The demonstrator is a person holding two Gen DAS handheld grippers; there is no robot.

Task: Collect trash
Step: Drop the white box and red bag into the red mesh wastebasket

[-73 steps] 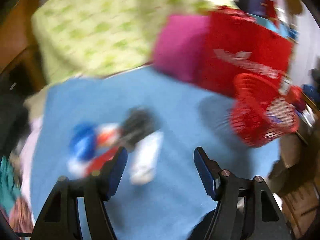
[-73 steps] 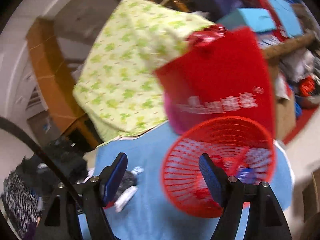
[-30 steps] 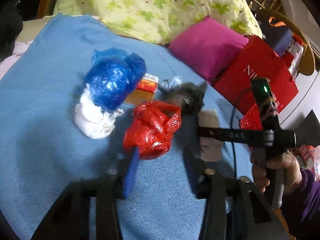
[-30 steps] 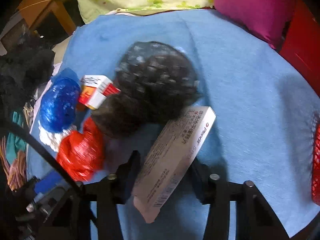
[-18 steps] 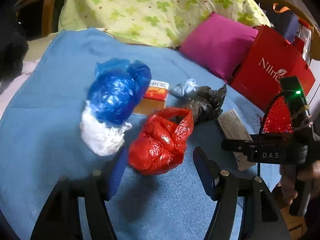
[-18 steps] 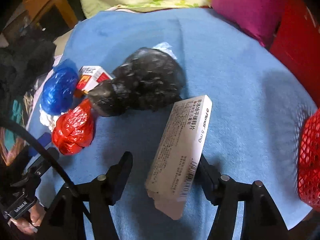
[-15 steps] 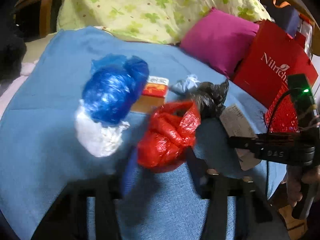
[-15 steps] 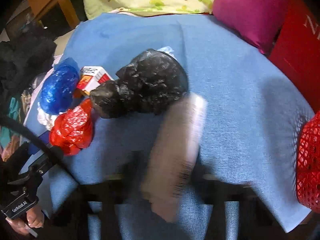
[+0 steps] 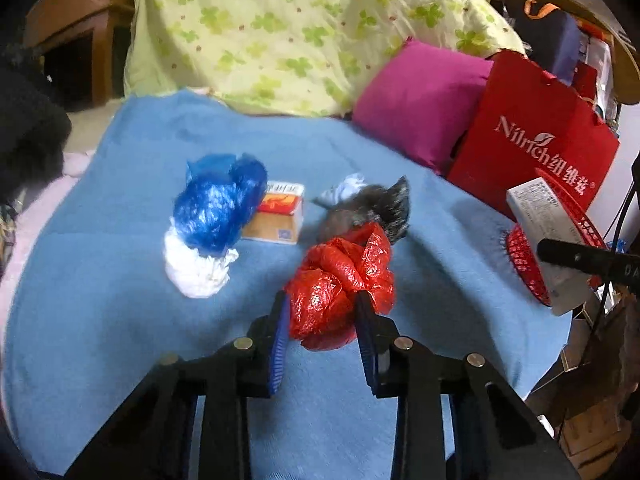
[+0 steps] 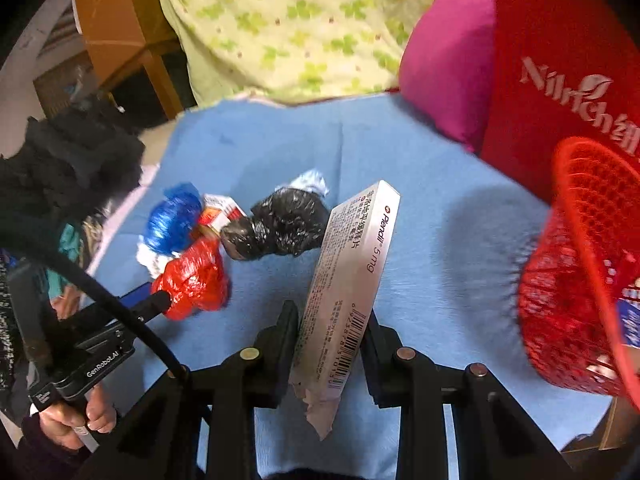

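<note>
Since half a second earlier, both jaws had closed: the left gripper (image 9: 322, 322) clamped the red bag (image 9: 340, 288), apparently lifted off the blue blanket (image 9: 120, 320); the right gripper (image 10: 330, 330) held the medicine box (image 10: 348, 280) near the red basket (image 10: 580, 280), ready for dropping.

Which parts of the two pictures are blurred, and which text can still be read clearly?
Left wrist view: the black bag is smeared by motion, while the red bag in the left gripper is fairly sharp. Right wrist view: the quilt and red basket are soft, but "5 mg" on the medicine box in the right gripper reads clearly.
</note>
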